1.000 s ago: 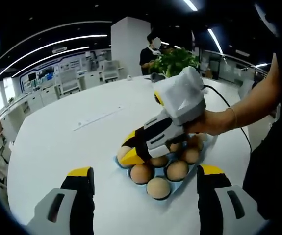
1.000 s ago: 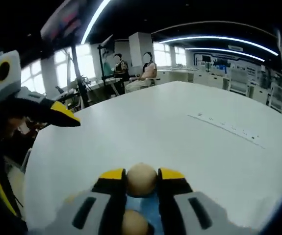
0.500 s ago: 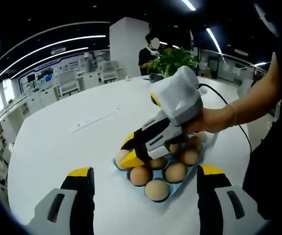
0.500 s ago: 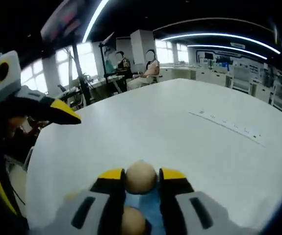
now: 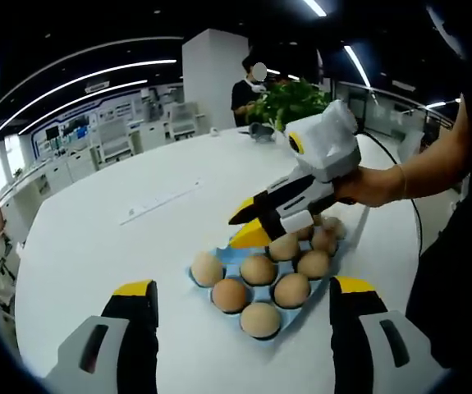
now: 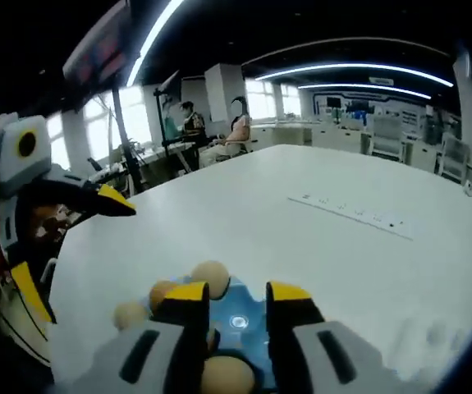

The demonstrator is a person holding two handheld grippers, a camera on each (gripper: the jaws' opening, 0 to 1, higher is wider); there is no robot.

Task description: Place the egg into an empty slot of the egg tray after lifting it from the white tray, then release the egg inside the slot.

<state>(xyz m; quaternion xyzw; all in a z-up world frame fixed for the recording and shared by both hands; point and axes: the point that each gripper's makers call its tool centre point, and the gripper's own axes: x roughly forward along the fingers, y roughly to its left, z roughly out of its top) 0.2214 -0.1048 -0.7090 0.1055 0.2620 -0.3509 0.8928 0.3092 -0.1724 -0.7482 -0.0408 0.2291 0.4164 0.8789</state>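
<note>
The blue egg tray [image 5: 219, 256] lies on the white table and holds several brown eggs. One egg [image 5: 207, 268] sits in its near-left corner slot, apart from both grippers. My right gripper [image 5: 245, 225] hovers above the tray's far side in a person's hand, jaws apart with nothing between them. In the right gripper view its jaws [image 6: 238, 292] frame the blue tray [image 6: 237, 320], and that egg [image 6: 211, 276] lies just beyond the left fingertip. My left gripper [image 5: 245, 287] stands open in front of the tray, nothing in it; it also appears as the left gripper [image 6: 63, 193].
A green plant [image 5: 293, 98] and a standing person [image 5: 248, 86] are at the table's [image 5: 96, 238] far side. A thin white strip [image 5: 162, 199] lies on the table left of the tray. Seated people [image 6: 240, 131] are beyond the table's edge.
The right gripper has let go of the egg, which rests in the tray's corner slot, and has risen up and back from the tray. The left gripper has stayed put.
</note>
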